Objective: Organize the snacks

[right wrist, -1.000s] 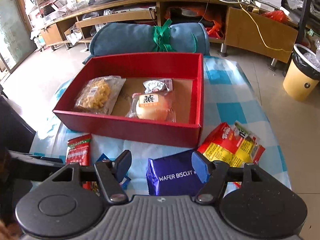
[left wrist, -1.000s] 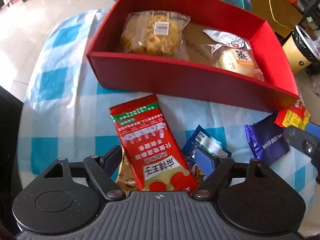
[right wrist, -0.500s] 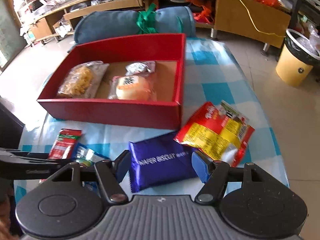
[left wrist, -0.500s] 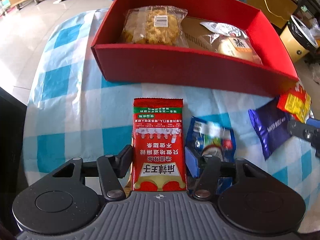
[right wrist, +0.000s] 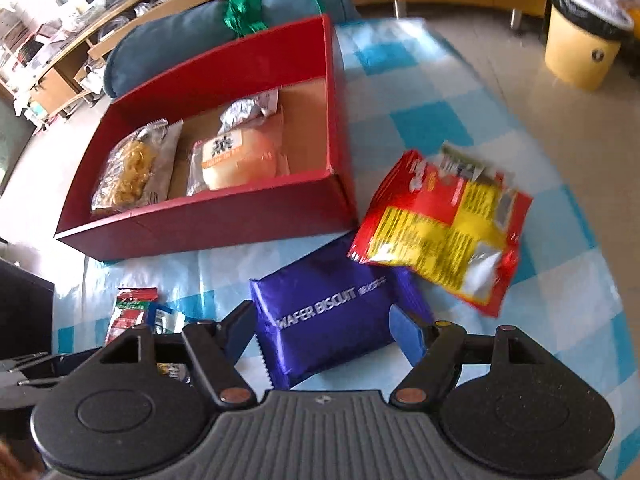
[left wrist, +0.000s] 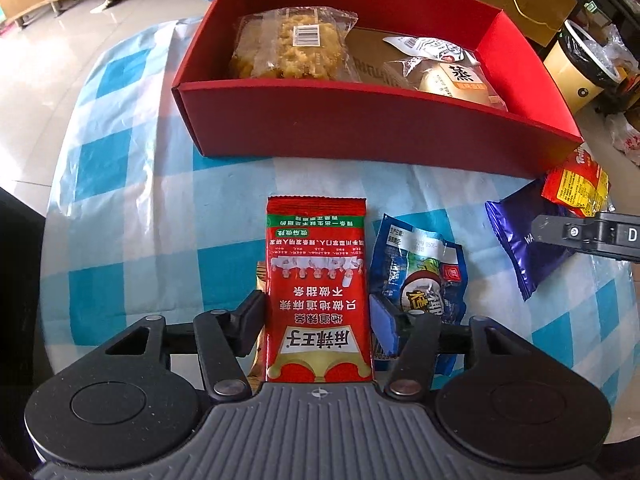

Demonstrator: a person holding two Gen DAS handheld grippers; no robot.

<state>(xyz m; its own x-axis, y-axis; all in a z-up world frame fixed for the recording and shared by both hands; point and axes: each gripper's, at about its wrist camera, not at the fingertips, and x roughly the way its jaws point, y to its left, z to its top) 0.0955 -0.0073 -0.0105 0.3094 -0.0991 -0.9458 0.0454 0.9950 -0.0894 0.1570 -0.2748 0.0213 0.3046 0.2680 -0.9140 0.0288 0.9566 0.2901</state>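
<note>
The left gripper squeezes a red snack pack low in the middle of its picture. The right gripper is opening around a purple wafer pack. The red box sits above, holding snacks.

Snacks in and beside the red box

Three packets lie inside it; a red sachet, blue packet, purple wafer pack and red-yellow bag lie before it.

Each black hand-held gripper has blue pads and copper-coloured pivots.
</note>
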